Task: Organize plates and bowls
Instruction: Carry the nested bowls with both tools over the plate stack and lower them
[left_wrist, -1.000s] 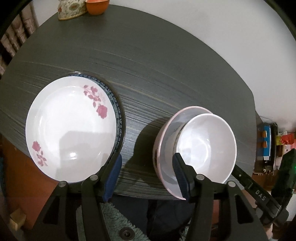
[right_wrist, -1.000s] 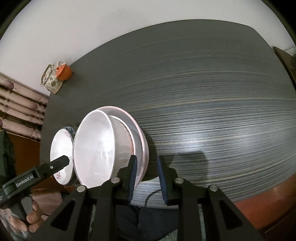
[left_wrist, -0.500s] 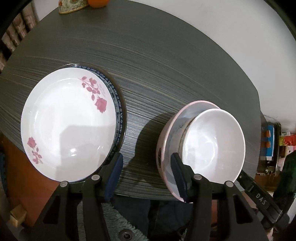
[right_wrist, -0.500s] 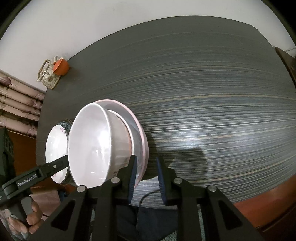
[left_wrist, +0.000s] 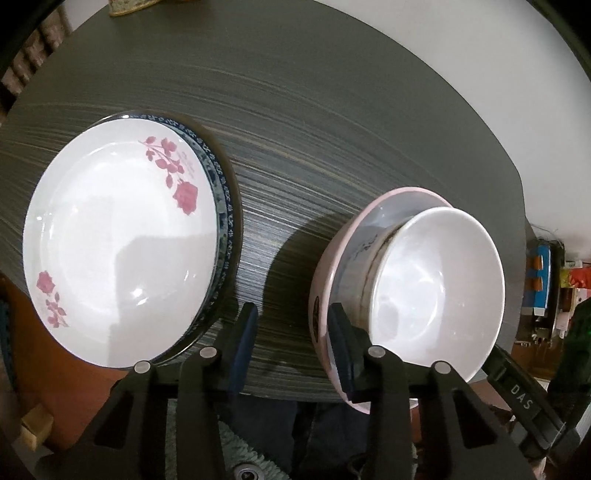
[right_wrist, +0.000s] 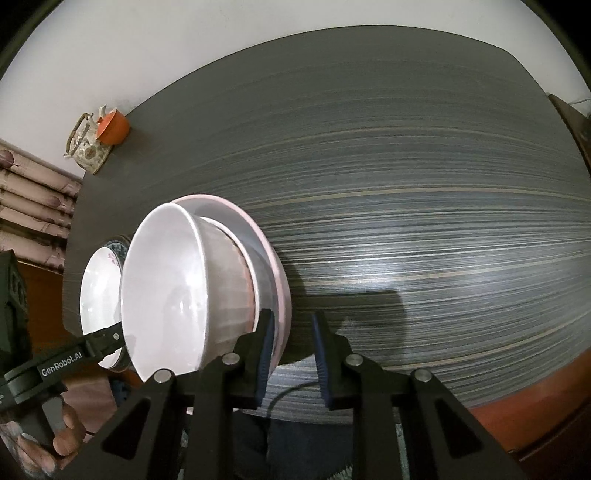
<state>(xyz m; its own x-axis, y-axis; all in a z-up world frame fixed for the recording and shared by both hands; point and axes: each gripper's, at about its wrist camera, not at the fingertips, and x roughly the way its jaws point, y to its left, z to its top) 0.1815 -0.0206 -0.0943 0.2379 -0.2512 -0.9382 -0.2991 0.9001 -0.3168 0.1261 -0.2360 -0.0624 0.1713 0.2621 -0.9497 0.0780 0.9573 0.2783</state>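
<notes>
Bowls first: the white ceramic bowl sits nested in the pink-rimmed bowl near the table's front edge, and both my left gripper and right gripper, jaws just closing, straddle its rim unclamped, so next I squeeze and lift.

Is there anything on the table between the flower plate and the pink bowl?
No, just bare dark table between the flower plate and the pink bowl. The left wrist view shows it.

Bare table right of stacked bowls, plates left, teapot far corner
</notes>
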